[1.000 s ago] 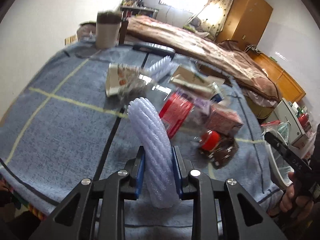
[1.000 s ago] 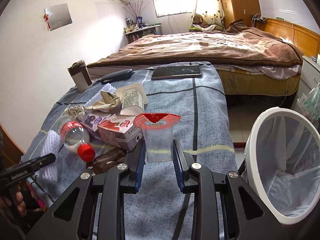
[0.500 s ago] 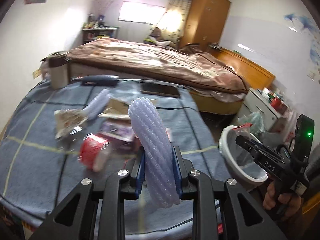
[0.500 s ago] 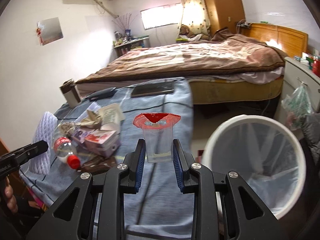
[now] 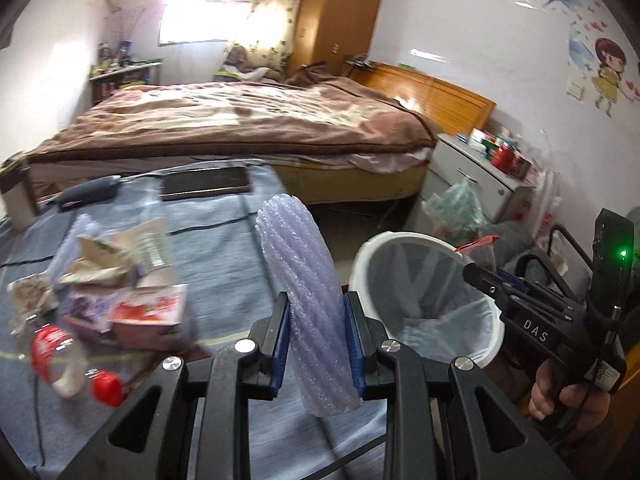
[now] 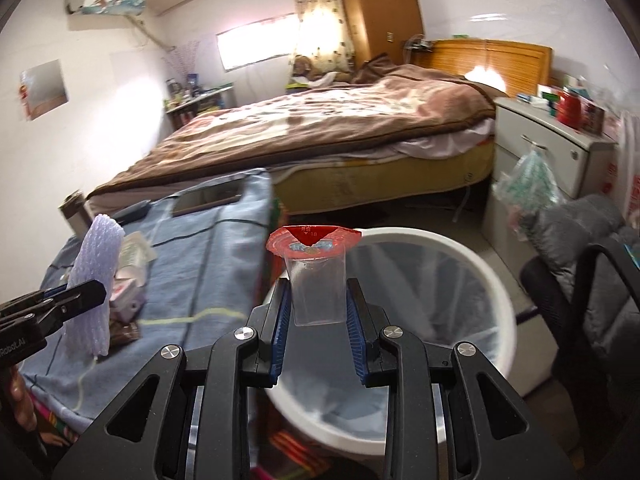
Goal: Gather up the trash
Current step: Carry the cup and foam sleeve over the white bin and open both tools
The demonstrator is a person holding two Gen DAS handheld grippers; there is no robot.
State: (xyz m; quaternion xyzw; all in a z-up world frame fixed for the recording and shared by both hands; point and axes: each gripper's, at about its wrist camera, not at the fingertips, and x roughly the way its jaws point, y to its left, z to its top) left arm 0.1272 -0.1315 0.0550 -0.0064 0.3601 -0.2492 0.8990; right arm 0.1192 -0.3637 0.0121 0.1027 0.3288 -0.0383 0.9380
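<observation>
My left gripper (image 5: 316,320) is shut on a pale lilac foam net sleeve (image 5: 300,280), held upright over the blue cloth's right edge. In the right wrist view the same foam sleeve (image 6: 96,276) shows at the left. My right gripper (image 6: 316,312) is shut on a clear plastic cup (image 6: 316,280) with a torn red foil lid, hanging above the white bin (image 6: 472,280) lined with a clear bag. The left wrist view has that bin (image 5: 424,292) just right of the sleeve, with the right gripper (image 5: 480,276) over its rim.
On the blue cloth table (image 5: 224,248) lie a red-capped bottle (image 5: 76,364), a red and white carton (image 5: 148,312), crumpled paper and a phone (image 5: 204,186). A bed (image 5: 240,128), a white cabinet (image 6: 552,148) and a dark chair (image 6: 580,280) ring the bin.
Both grippers have swung right, off the table's litter toward the bin. The cup now hangs over the bin's mouth; the foam sleeve has come to the cloth's right edge.
</observation>
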